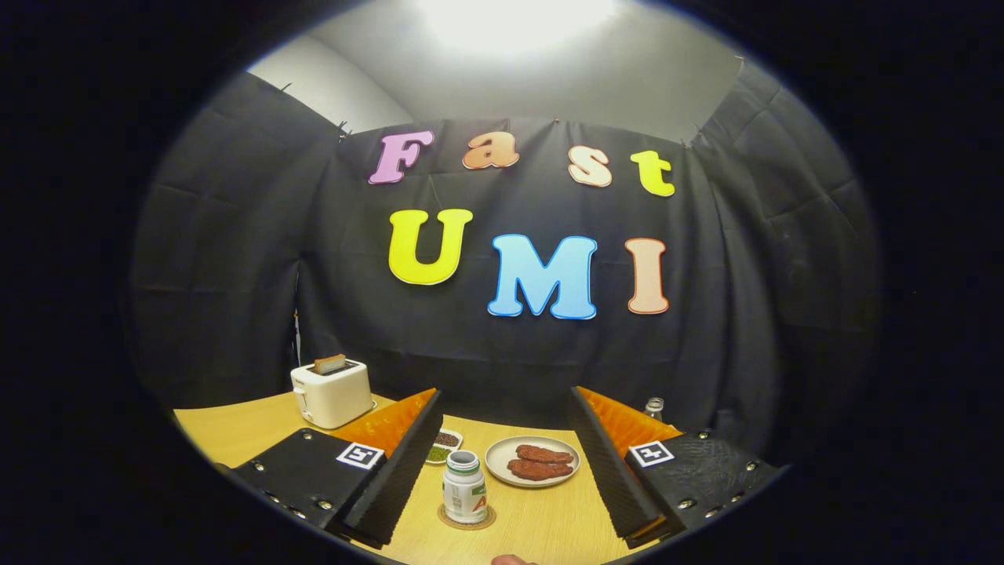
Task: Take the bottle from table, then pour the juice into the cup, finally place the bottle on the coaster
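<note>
Booth: black cloth hung behind a pale wooden table [541, 526], with a bare grey wall and a bright ceiling light above it.
My claw: my gripper [502, 463] stood released, its two fingers spread wide apart and touching nothing.
Bottle: the small white plastic bottle with a green-rimmed cap and a green and orange label [464, 487] stood upright between my fingers, clear of both, nearer the left one.
Coaster: the round brown woven coaster [467, 519] lay under the bottle; only its rim peeked out around the base.
Plate: a round white plate [496, 463] sat just beyond the bottle and a little right of it, carrying two reddish-brown patties [541, 462] side by side.
Small dish: a white divided dish [444, 447] held dark grains in one part and green ones in the other; my left finger hid its near side.
Toaster: a cream-white toaster [332, 391] stood far left at the back with one browned slice [329, 363] poking out of its slot.
Glass item: a clear glass neck [653, 407] showed past my right finger; the rest was hidden, so I could not tell what it was.
Near edge: something pinkish [514, 560] was cut off at the table's front, too little of it to identify.
Cup: I could not make one out with certainty.
</note>
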Available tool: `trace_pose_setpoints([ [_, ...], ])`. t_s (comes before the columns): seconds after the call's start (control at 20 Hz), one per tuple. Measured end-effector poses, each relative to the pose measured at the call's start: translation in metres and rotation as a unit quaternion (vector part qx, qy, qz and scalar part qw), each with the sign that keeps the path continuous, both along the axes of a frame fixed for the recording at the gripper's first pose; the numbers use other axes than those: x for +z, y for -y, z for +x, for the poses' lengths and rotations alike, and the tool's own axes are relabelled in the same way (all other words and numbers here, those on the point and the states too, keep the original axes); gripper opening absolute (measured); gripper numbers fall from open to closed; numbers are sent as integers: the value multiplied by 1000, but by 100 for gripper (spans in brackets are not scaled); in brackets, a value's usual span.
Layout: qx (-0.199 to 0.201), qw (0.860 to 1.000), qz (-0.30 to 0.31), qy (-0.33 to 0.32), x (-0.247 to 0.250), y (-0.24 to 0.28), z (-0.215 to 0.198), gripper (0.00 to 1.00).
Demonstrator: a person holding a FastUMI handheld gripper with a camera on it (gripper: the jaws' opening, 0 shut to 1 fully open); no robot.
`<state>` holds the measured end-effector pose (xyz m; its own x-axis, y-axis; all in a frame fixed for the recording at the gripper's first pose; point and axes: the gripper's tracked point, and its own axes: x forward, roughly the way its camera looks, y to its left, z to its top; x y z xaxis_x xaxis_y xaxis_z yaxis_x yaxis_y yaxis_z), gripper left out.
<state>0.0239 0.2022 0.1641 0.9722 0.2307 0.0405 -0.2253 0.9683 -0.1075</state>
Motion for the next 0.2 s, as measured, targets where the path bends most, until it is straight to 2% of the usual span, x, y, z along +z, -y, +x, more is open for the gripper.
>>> trace_pose_setpoints([
  [0.2, -12, 1000, -13, -3, -29, 32, -12, 98],
])
